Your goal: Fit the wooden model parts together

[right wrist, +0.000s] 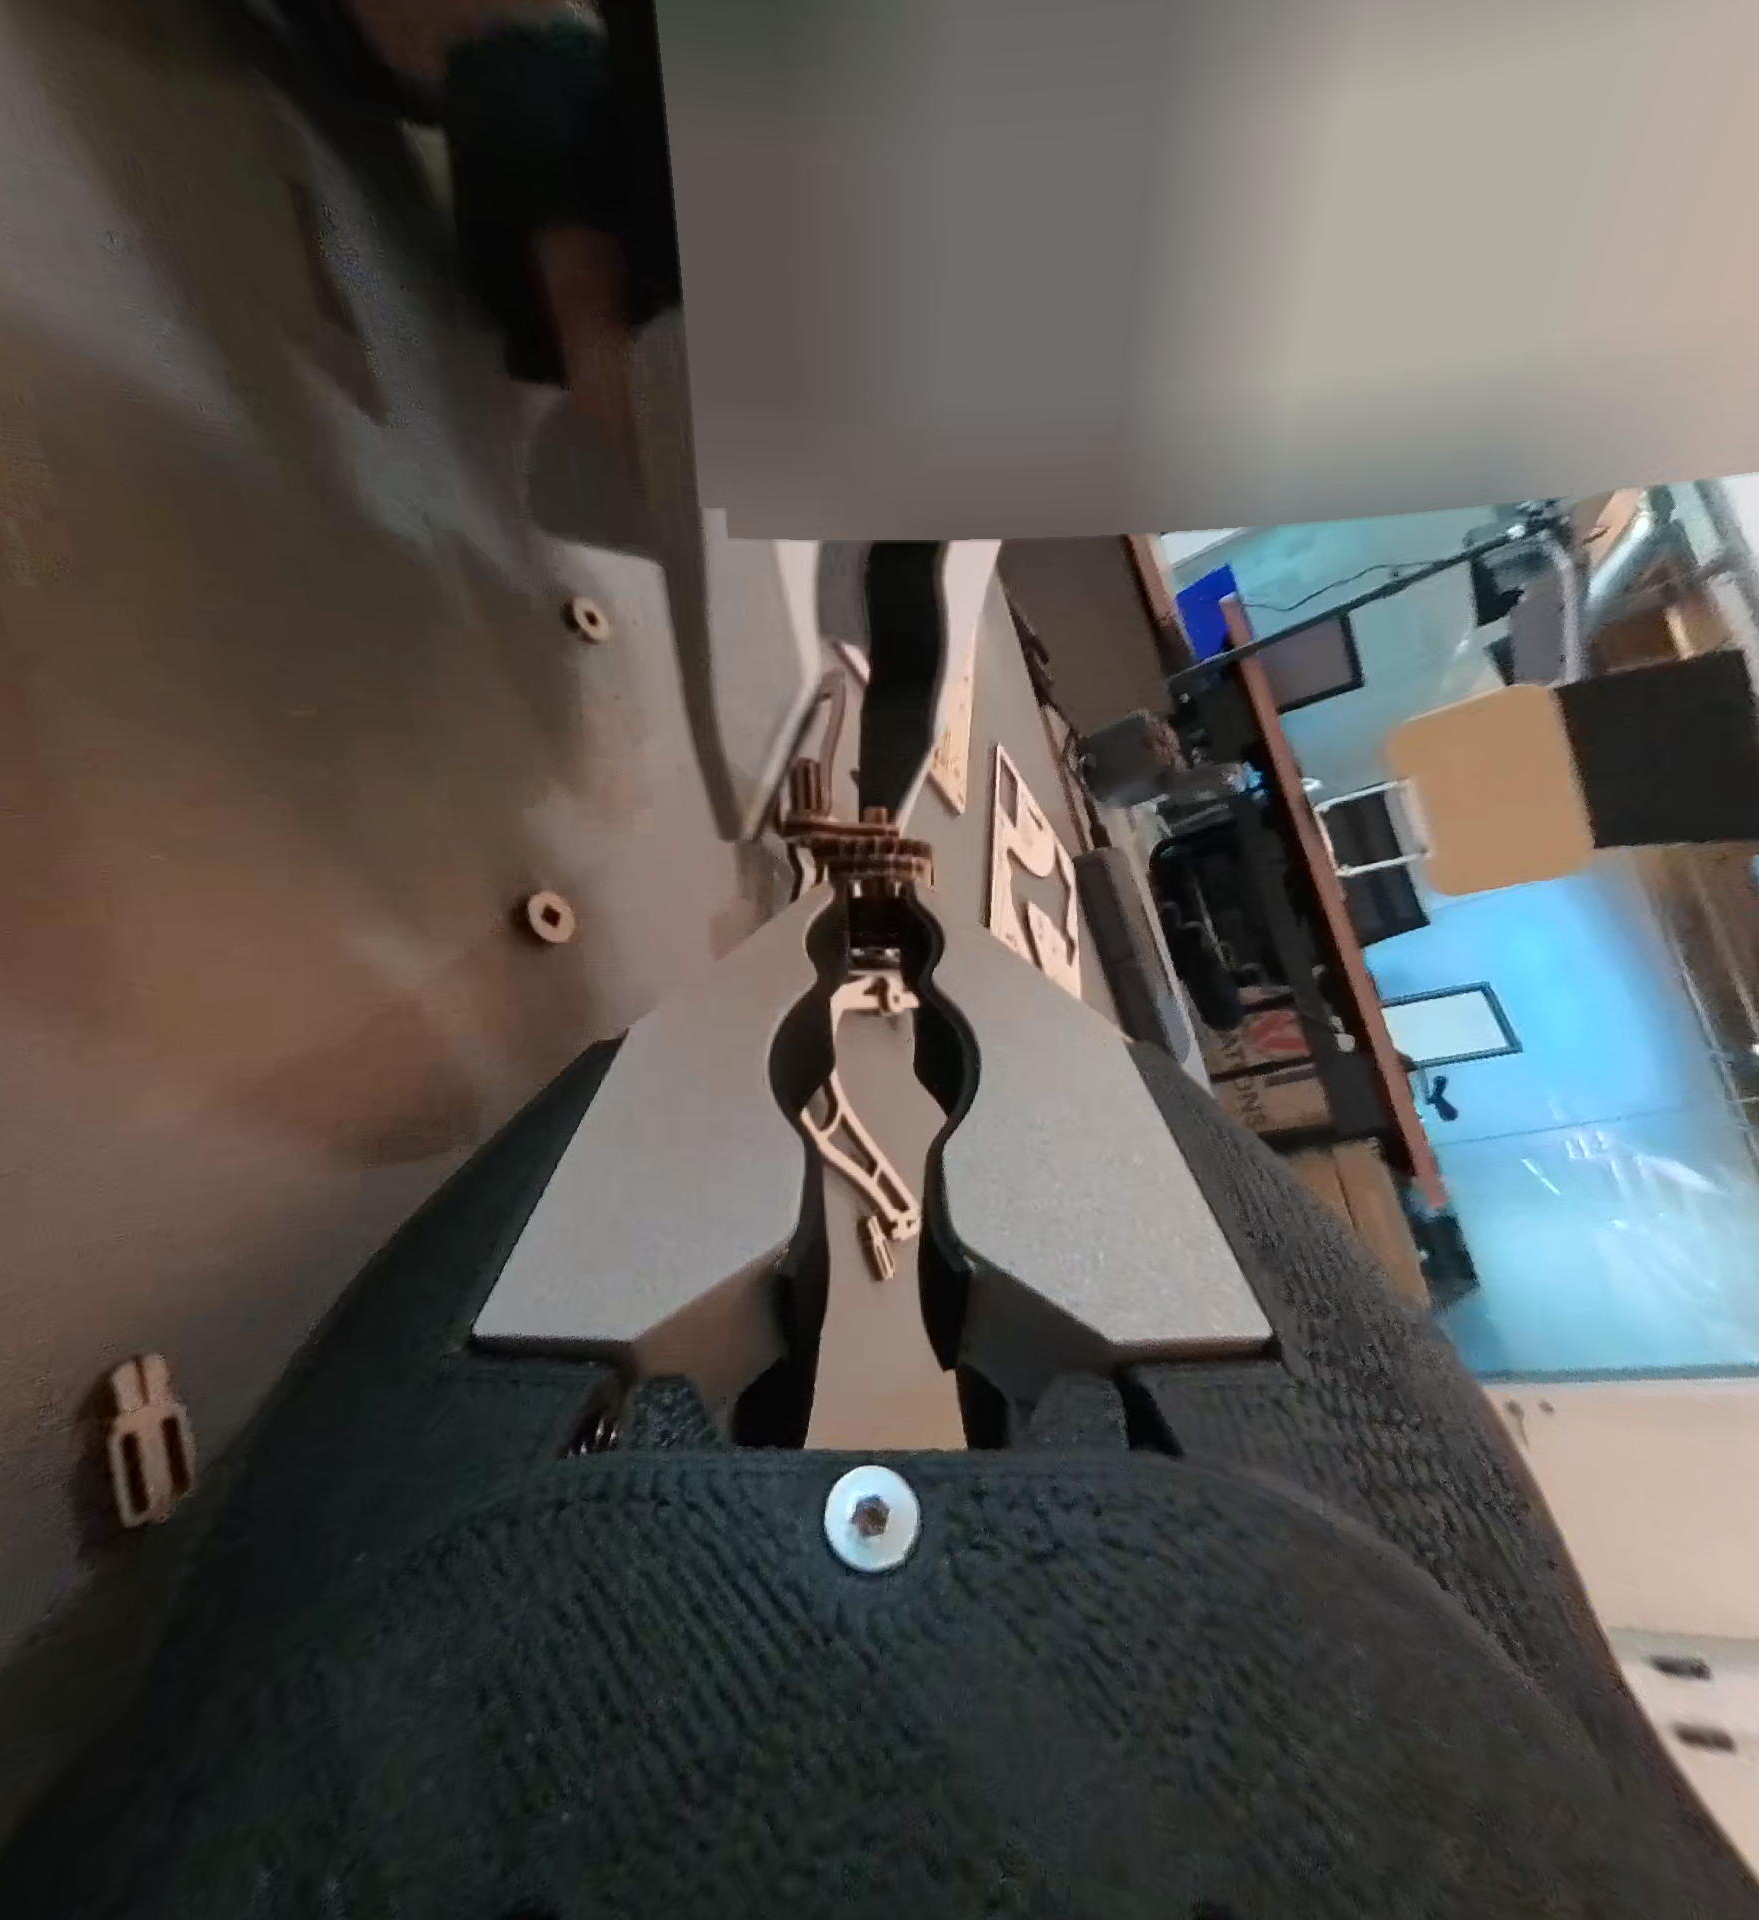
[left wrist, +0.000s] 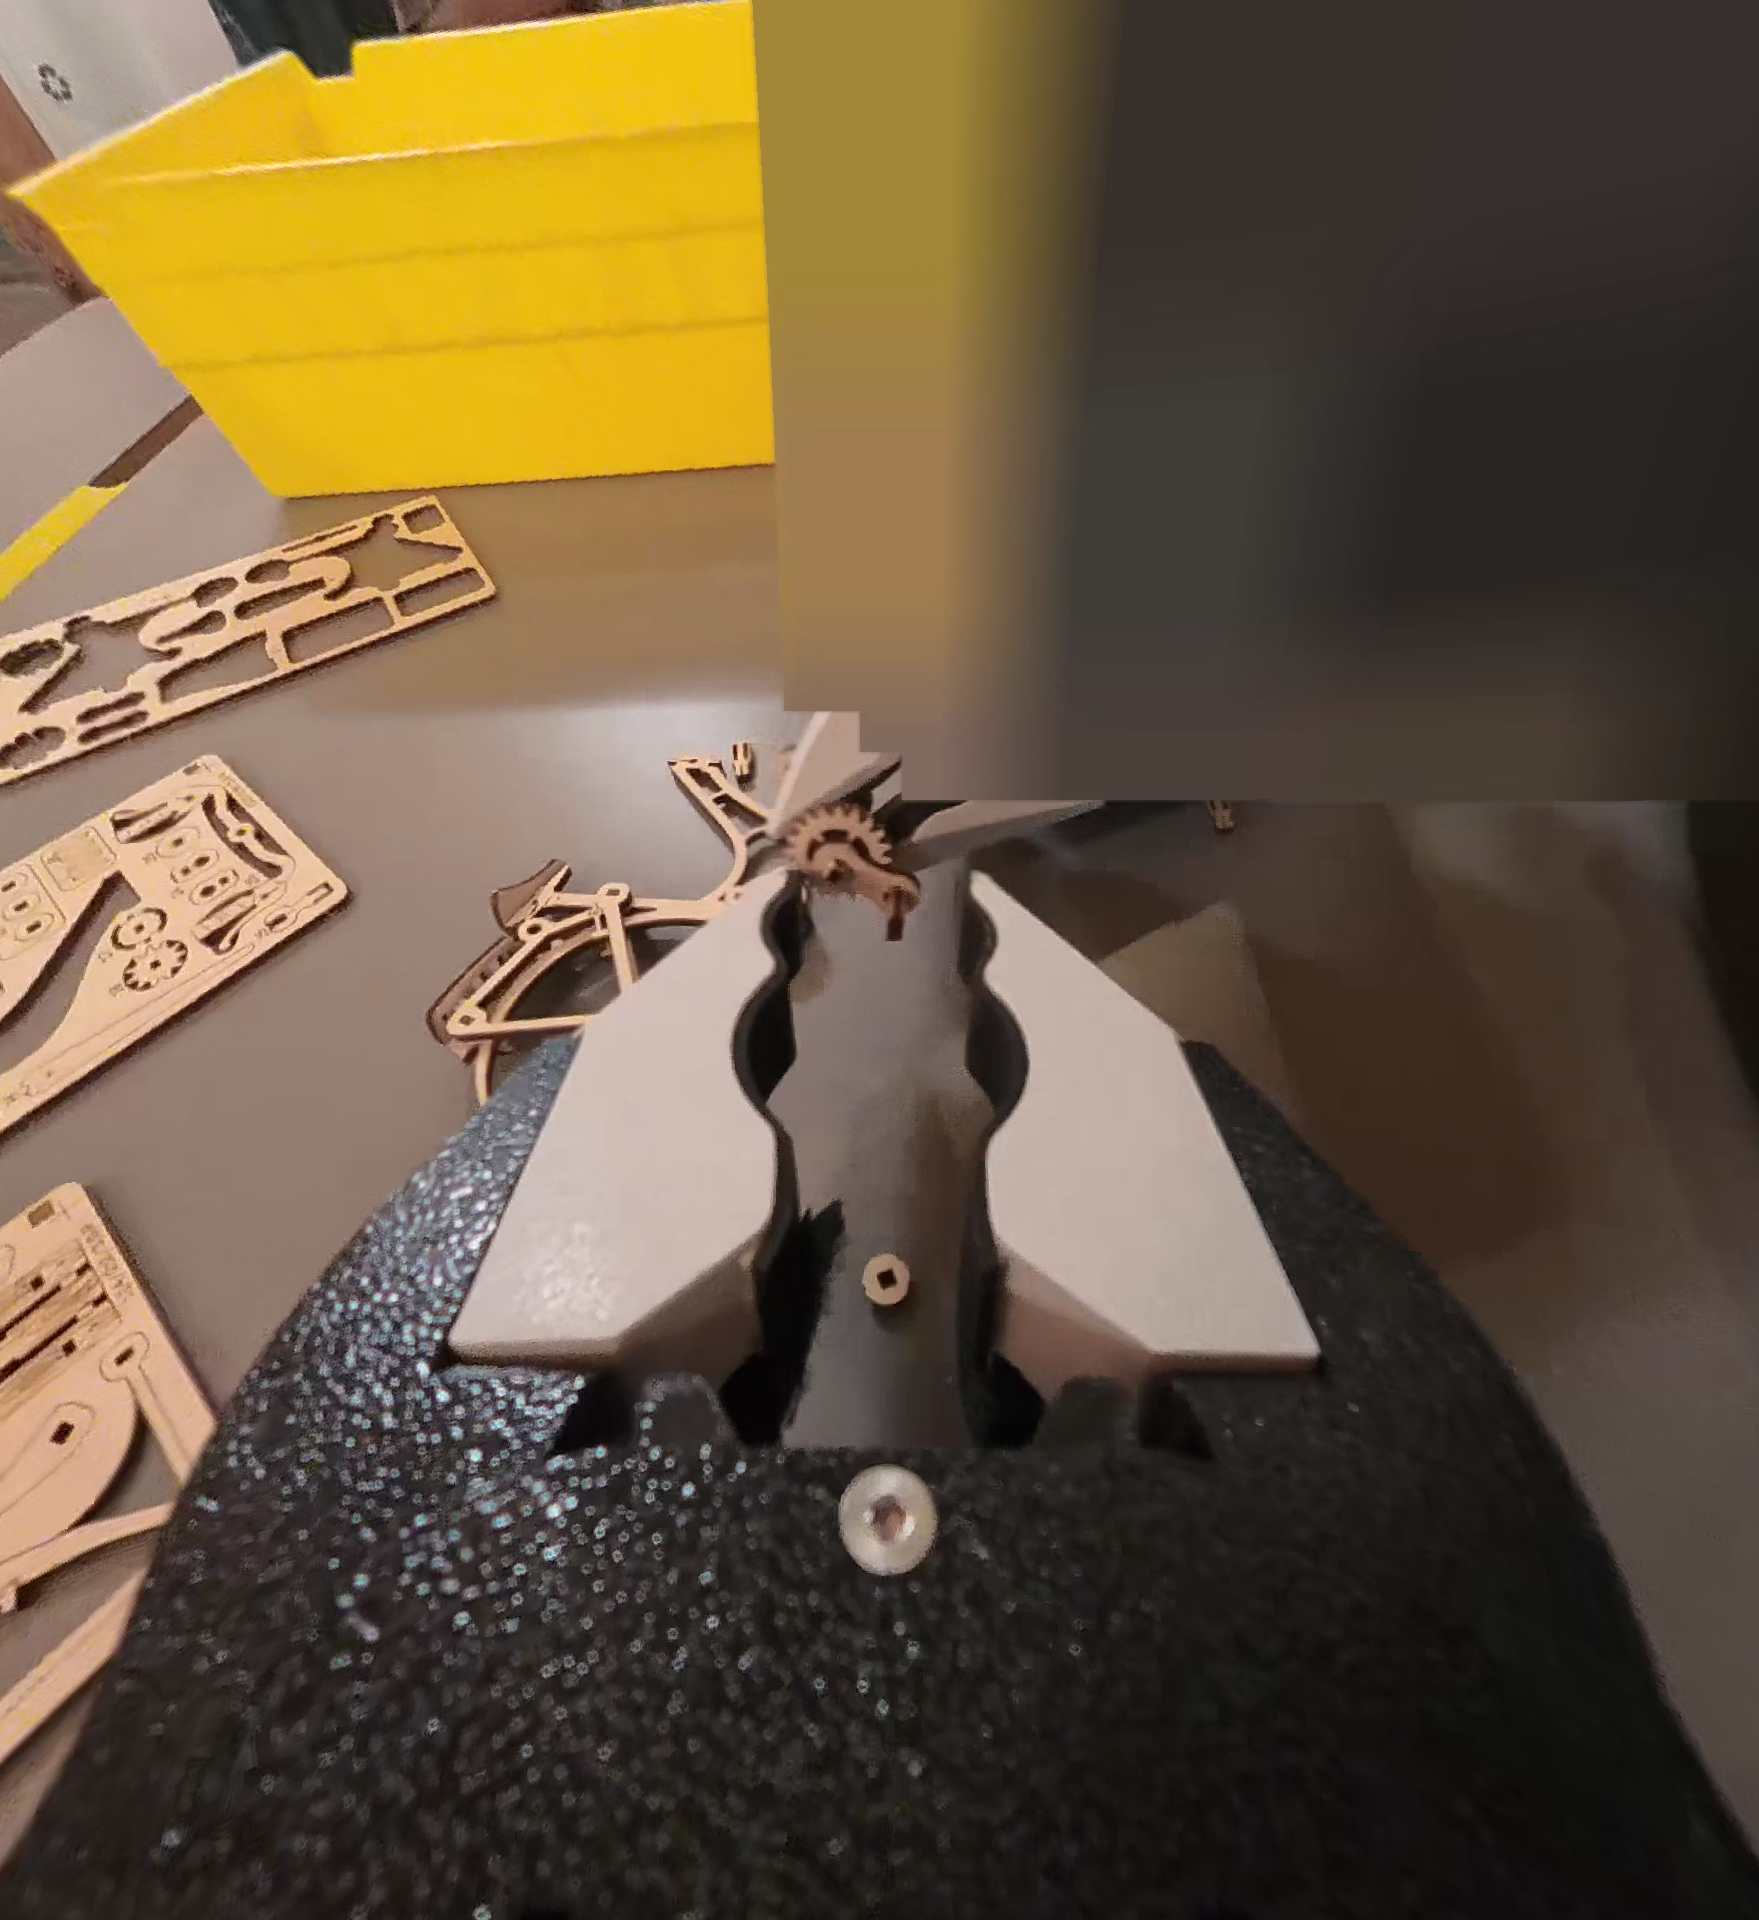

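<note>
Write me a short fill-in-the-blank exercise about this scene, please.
The box behind the wooden sheets is ___ in colour.
The toothed part at the tips of the right gripper is a ___.
Seen from the left gripper, the wooden sheets lie on its ___ side.
Missing words: yellow; gear; left.
</note>
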Available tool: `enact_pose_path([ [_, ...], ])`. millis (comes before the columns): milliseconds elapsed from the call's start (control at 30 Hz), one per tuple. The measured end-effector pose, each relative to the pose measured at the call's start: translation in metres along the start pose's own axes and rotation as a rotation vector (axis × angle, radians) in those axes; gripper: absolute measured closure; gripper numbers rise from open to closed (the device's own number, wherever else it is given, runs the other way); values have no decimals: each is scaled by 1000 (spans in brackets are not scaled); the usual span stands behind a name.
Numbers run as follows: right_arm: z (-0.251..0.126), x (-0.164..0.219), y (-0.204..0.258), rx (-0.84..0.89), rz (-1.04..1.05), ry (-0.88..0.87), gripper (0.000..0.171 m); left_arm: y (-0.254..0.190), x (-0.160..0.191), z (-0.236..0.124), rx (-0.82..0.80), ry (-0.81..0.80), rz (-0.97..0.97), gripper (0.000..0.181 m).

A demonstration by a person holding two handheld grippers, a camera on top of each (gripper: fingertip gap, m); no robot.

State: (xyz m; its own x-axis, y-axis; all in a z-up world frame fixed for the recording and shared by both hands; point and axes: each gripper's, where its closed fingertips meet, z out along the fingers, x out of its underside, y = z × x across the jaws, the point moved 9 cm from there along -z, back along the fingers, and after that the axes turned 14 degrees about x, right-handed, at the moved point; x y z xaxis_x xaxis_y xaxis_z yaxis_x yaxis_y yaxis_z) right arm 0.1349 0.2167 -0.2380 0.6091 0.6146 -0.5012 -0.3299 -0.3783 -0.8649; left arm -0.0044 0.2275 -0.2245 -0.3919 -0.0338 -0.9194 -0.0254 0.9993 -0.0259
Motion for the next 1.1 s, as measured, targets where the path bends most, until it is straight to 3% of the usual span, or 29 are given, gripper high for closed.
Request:
enact_pose_path([
  [333,4,-2,3,53,-75,15,165,7,1,-3,-25,-9,-47,162],
  [433,5,-9,0,120,-104,-23,165,12,3,-1,2,12,-122,149],
  [567,5,-10,2,154,-168,-31,164,11,0,-4,35,-58,-144,161],
  [700,5,-10,2,165,-179,-27,164,11,-1,-4,22,-28,-136,166],
  [867,3,-9,0,119,-119,-26,164,8,-1,-3,14,31,-55,170],
  [1100,-3,-8,-2,-37,86,-62,163,5,3,-5,128,22,-78,170],
])
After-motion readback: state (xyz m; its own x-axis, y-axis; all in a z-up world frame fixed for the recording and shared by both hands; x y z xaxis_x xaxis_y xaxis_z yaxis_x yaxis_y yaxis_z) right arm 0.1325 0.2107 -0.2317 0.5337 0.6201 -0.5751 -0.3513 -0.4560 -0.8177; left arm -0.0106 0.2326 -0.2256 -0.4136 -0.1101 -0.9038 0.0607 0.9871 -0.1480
